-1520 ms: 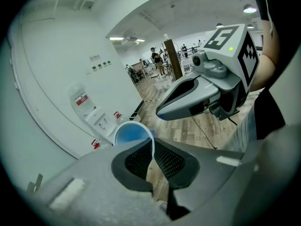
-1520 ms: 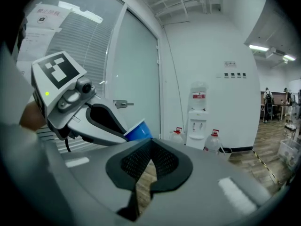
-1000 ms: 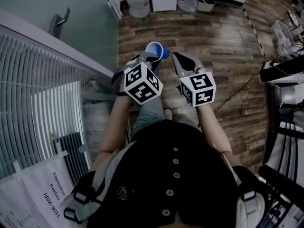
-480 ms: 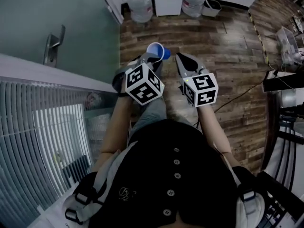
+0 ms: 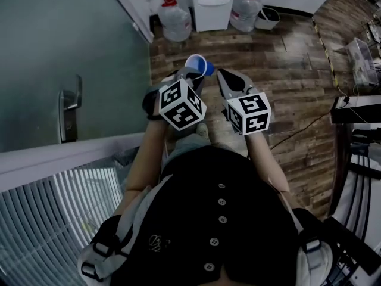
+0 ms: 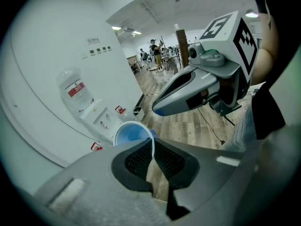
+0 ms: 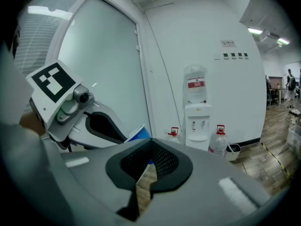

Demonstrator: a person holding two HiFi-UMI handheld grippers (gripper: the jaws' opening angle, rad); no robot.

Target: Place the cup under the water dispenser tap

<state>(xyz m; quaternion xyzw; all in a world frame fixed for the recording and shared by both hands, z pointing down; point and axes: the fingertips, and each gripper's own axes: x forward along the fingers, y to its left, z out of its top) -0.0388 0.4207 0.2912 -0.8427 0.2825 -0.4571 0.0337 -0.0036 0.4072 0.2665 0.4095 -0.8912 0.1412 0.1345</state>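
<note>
A blue cup [image 5: 198, 64] with a white rim hangs in front of the person, over the wood floor. My left gripper [image 5: 191, 71] is shut on its rim; in the left gripper view the thin cup wall [image 6: 131, 133] is pinched between the pads [image 6: 141, 159]. Beside it on the right, my right gripper [image 5: 224, 74] is shut with nothing in it, its jaws meeting in the right gripper view [image 7: 150, 161]. The white water dispenser [image 5: 212, 5] stands ahead against the wall, with a bottle on top [image 7: 196, 84]. The cup [image 7: 139, 133] is still well short of it.
Two large water bottles [image 5: 176, 18] [image 5: 245, 9] flank the dispenser on the floor, and a small bin [image 5: 269, 18] sits to its right. A glass door with a handle [image 5: 68, 115] and slatted blinds [image 5: 53, 219] lie left. Cables [image 5: 300, 124] and furniture [image 5: 357, 100] crowd the right.
The person has walked forward: the blinds and door handle slid down and back in view, and the dispenser came closer. Both grippers keep their pose, the left still holding the cup.
</note>
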